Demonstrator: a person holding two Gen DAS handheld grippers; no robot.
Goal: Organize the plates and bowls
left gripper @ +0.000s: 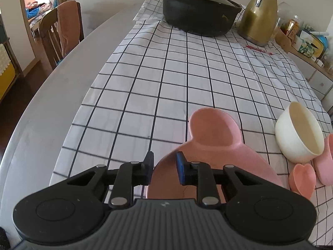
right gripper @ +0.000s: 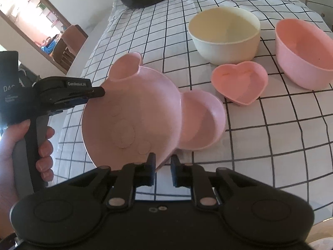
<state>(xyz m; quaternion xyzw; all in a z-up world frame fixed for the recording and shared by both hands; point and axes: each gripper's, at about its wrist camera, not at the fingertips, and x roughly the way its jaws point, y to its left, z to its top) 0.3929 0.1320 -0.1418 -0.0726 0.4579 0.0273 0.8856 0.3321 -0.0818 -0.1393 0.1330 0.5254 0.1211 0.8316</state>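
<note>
**Both tongs pinch the pink bear plate**

We see the pink bear-shaped plastic plate with two round ear compartments (right gripper: pixel 133 112) raised at a tilt above the desk (left gripper: pixel 62 95), which wears a white cloth with a black grid (left gripper: pixel 166 79). The left tongs (left gripper: pixel 163 169) pinch the plate's rim, one pad inside it and one outside; in the right wrist view they clamp its left edge, with a hand (right gripper: pixel 27 145) on the grip. The right tongs (right gripper: pixel 163 169) nip the rim on the near edge.

Beyond the plate, on the cloth, stand a cream round bowl (right gripper: pixel 225 35), a pink round bowl (right gripper: pixel 301 54) and, just in front of them, a small pink heart-shaped dish (right gripper: pixel 239 81). At the far end sit a black lidded pot (left gripper: pixel 197 12) and a gold jug (left gripper: pixel 260 18).
</note>
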